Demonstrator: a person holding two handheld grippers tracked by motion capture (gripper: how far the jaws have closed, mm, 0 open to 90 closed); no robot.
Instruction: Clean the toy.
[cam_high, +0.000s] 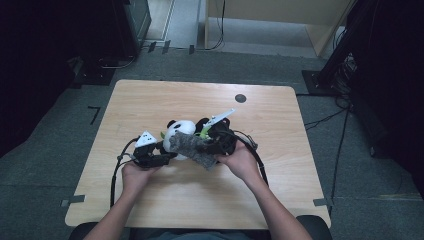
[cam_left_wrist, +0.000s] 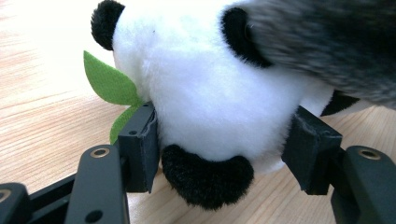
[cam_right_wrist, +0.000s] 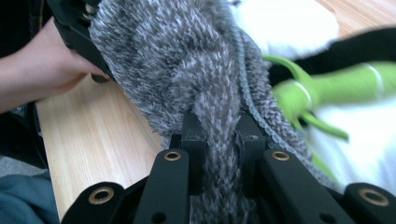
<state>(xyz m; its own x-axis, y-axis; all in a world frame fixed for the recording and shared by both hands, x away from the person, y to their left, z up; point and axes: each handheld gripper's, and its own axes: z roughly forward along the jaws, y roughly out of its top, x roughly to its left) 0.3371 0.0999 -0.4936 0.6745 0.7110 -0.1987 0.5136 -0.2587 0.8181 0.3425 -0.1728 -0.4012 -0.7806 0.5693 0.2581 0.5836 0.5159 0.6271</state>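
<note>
A plush panda (cam_high: 179, 131) sits at the centre of the wooden bench (cam_high: 150, 100) in the high view, just below mid-frame. The left gripper (cam_left_wrist: 223, 140) clasps the panda's white head, one jaw pressed in on each side, a green felt leaf (cam_left_wrist: 109, 84) at left of frame. The right gripper (cam_right_wrist: 223, 140) pinches a fuzzy grey cloth (cam_right_wrist: 187, 60) that drapes over the panda; its jaws are closed tight on a fold

panda's body (cam_high: 202, 125) hidden behind grey cloth (cam_high: 192, 146)
</note>
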